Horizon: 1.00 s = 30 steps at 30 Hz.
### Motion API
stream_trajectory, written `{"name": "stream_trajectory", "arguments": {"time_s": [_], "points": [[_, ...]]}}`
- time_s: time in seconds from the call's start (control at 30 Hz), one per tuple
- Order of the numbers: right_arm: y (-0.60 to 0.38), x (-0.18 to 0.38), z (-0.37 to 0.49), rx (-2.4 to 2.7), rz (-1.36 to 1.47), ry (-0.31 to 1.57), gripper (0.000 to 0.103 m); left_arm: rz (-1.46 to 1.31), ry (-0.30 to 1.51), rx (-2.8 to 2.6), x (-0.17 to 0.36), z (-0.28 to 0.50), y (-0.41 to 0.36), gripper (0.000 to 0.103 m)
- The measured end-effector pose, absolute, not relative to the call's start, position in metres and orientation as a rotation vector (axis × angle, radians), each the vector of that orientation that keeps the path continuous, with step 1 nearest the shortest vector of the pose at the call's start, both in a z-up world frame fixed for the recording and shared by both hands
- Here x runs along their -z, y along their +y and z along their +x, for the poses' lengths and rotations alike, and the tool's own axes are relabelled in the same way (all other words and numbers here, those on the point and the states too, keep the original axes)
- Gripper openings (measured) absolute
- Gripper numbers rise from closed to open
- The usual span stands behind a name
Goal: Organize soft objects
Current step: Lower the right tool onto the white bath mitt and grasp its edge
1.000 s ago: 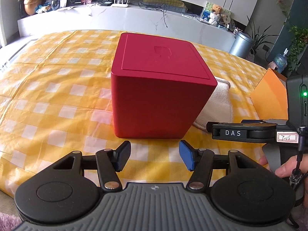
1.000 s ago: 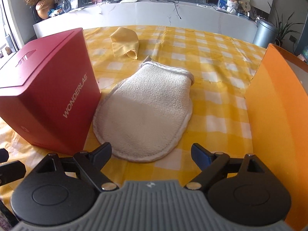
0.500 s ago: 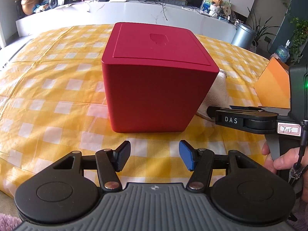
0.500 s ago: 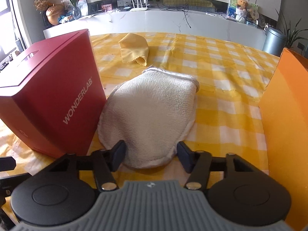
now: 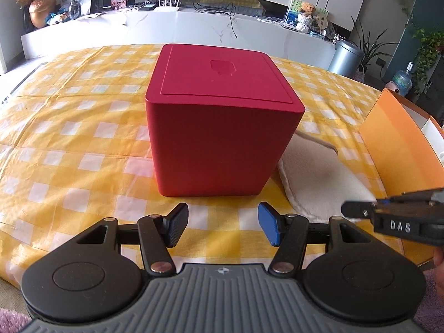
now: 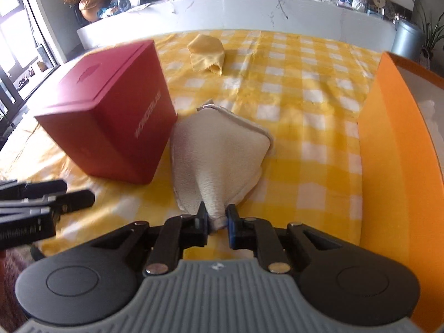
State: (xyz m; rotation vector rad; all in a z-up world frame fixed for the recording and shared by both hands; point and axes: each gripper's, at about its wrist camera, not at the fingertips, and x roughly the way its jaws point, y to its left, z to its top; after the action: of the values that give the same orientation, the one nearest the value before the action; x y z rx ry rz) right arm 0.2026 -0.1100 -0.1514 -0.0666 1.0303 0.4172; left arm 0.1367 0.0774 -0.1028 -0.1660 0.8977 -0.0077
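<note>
- From the left wrist view the red box (image 5: 222,127) hides most of the cream mitt (image 5: 319,177); only the mitt's right portion shows past the box's right wall, and the yellow cloth cannot be seen there at all.
- In the same view the right gripper (image 5: 360,212) enters from the right edge and is cut off by the frame — only one dark fingertip and a block lettered "DAS" show.
- In the right wrist view the lettering on the red box (image 6: 111,116) is blurred and hard to read, and the orange box (image 6: 394,166) is cut off at the right edge, its inside only partly seen.
- The left gripper (image 6: 50,198) appears there as dark, blurred fingers at the left edge.
- The right gripper (image 6: 217,222) is clamped on the near edge of the cream mitt (image 6: 219,161), its 2 pads pinching the fabric into a narrow bunch.
- The mitt is off-white and fleecy with a stitched border; its near end is pulled up into a cone toward the pads, while its far end lies on the yellow checked tablecloth (image 6: 305,97), just beside the red box's right wall.
- The left gripper (image 5: 223,223) hovers with its 2 fingers spread apart, holding nothing — near the red box's front face.
- A small yellow cloth (image 6: 206,54) lies crumpled farther back on the tablecloth, well apart from the mitt.
</note>
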Motion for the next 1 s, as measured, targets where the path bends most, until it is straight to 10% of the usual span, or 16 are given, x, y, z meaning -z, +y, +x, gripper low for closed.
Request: {"name": "stream_trajectory", "arguments": {"time_s": [0.13, 0.37, 1.0], "points": [[-0.120, 0.164, 0.184, -0.354, -0.120, 1.061, 0.031, -0.164, 0.892, 0.019, 0.102, 0.135, 0.076, 0.068], [-0.108, 0.157, 0.182, -0.328, -0.137, 0.955, 0.100, -0.182, 0.886, 0.023, 0.102, 0.134, 0.080, 0.068], [-0.071, 0.191, 0.211, -0.268, -0.121, 0.988, 0.101, -0.221, 0.920, 0.039, 0.109, 0.139, 0.082, 0.068]]}}
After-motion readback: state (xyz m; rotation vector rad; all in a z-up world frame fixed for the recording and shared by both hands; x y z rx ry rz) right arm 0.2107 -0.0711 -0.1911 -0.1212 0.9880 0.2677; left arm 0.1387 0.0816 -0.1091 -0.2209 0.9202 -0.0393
